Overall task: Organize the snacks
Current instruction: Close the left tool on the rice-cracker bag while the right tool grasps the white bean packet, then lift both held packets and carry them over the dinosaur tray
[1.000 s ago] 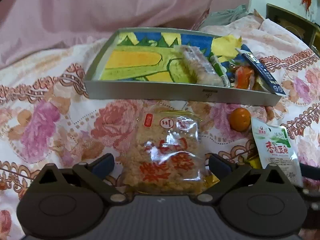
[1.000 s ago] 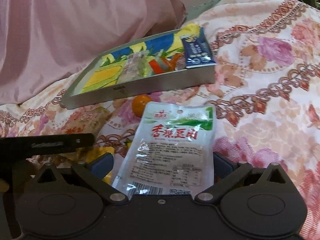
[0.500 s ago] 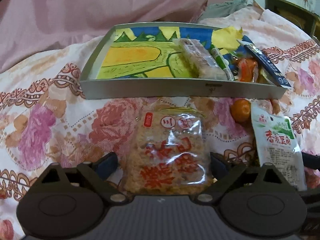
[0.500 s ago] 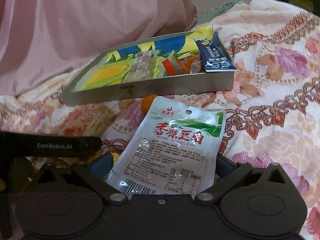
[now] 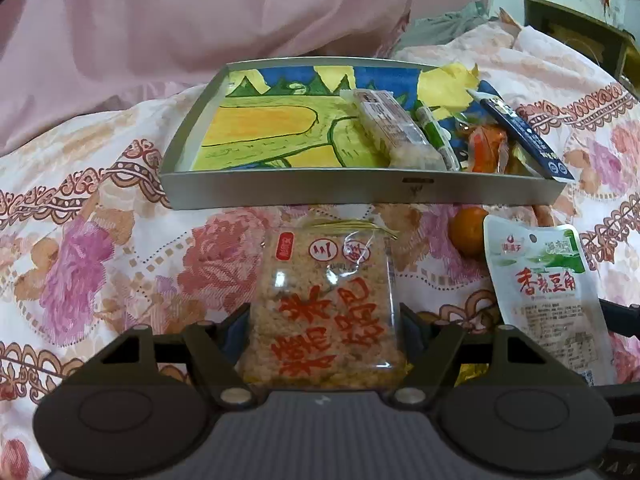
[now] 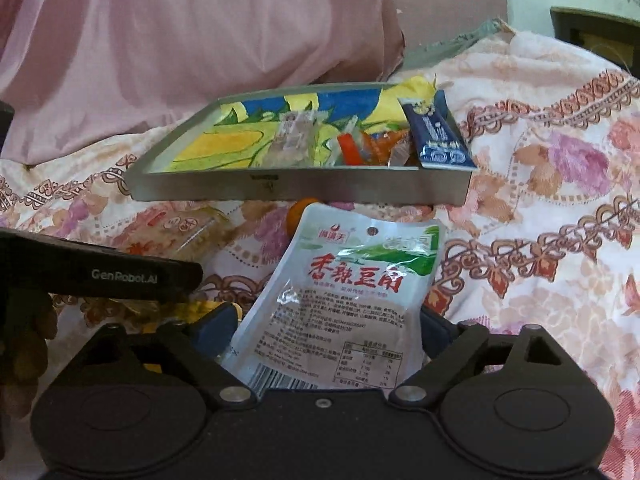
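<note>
The left gripper [image 5: 322, 330] is seen at the bottom of its own view, its two blue pads closed against the sides of a clear rice cake packet [image 5: 326, 306] printed with red characters, which is held between them at lower centre. The right gripper [image 6: 326, 334] is likewise pressed onto a white and green tofu pouch [image 6: 352, 300], gripped by its lower end so that the pouch stands tilted up toward the middle of the frame. The same pouch [image 5: 546, 292] is seen at the right edge of the left view. Beyond both packets, in the upper centre, a shallow grey tray [image 5: 360, 192] with a painted yellow, green and blue floor is set on the floral bedspread [image 5: 100, 248]. Several snacks are gathered in the tray's right part: a long pale bar [image 5: 394, 130], orange wrappers [image 5: 490, 150] and a dark blue sachet [image 6: 438, 138] leaning over the right corner. A small orange fruit [image 5: 466, 230], possibly a mandarin, lies just in front of the tray wall.
</note>
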`<state>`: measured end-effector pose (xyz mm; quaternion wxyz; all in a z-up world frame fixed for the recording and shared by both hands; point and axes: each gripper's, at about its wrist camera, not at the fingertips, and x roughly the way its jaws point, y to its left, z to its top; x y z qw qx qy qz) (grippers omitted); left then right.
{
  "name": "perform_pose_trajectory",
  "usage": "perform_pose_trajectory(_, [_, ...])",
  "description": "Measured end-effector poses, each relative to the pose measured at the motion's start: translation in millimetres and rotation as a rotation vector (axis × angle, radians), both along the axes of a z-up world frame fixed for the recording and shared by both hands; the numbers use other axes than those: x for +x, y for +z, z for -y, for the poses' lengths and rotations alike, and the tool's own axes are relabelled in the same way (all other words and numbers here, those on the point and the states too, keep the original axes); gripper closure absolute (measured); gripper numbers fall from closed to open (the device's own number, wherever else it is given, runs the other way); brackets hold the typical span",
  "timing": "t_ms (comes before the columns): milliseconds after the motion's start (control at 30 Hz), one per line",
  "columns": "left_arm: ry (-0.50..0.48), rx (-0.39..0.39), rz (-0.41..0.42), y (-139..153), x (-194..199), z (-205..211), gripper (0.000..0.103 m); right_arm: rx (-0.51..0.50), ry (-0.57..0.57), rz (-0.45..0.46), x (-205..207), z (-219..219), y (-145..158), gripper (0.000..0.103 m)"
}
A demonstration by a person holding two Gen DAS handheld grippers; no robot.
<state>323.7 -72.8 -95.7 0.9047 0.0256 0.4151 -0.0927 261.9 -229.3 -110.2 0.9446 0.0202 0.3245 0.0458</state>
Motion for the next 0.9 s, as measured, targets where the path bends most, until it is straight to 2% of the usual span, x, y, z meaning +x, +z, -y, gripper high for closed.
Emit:
perform_pose_trajectory(333, [0.012, 0.013, 0.053, 3.8, -6.1, 5.3, 0.027, -0.066, 0.036, 0.045, -5.0, -9.1, 2.1, 0.017])
perform_pose_trajectory(467, [0.026, 0.004, 0.065, 5.7, -5.2, 3.5, 0.027, 0.005, 0.044, -0.02, 2.0, -2.7, -6.0, 0.008])
perform_pose_trajectory(667, [0.066, -0.025, 0.066, 6.9, -0.6, -2.8, 0.027, 0.094, 0.006, -0.012, 22.3, 3.2, -10.4, 0.0])
perform_pose_trajectory(767, [0.061, -0.025, 0.065, 6.7, -0.1, -3.7, 0.027, 0.097, -0.003, -0.014, 30.7, -2.0, -8.3, 0.001])
perform_pose_trajectory(900, [0.071, -0.045, 0.062, 6.3, 0.6, -5.7, 0.027, 0.019, -0.018, -0.015, 28.3, -9.4, -9.0, 0.01])
